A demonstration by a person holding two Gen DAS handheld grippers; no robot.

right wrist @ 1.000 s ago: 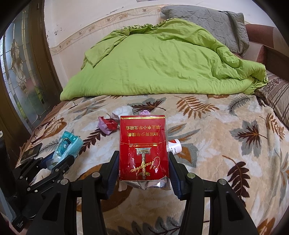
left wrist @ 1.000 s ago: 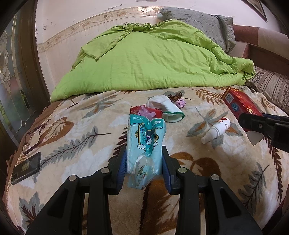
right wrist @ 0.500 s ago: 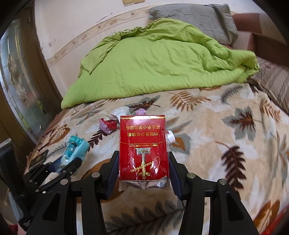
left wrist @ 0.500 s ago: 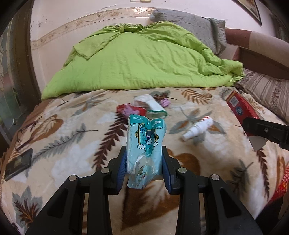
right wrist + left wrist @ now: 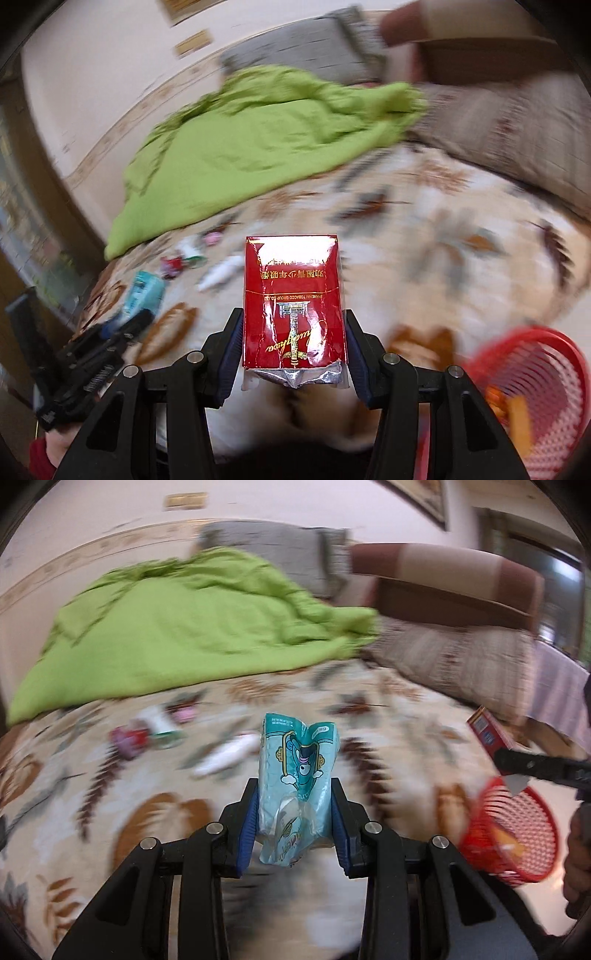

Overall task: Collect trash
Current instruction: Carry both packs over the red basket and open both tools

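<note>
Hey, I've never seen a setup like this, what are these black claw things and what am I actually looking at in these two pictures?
No robot here: a person carries a two-finger gripper in each hand, each with a fisheye camera looking along its fingers. One picture is from the left gripper, which is closed on a teal wrapper. The other is from the right gripper, closed on a red cigarette pack. Below them is a bed with a leaf-patterned blanket and a green quilt. More litter lies on the blanket, including a white bottle and crumpled wrappers. A red mesh basket shows at lower right. Both pictures are blurred.

bed litter (image 5: pixel 221 755) blurred, red basket (image 5: pixel 546 387) cut off
</note>
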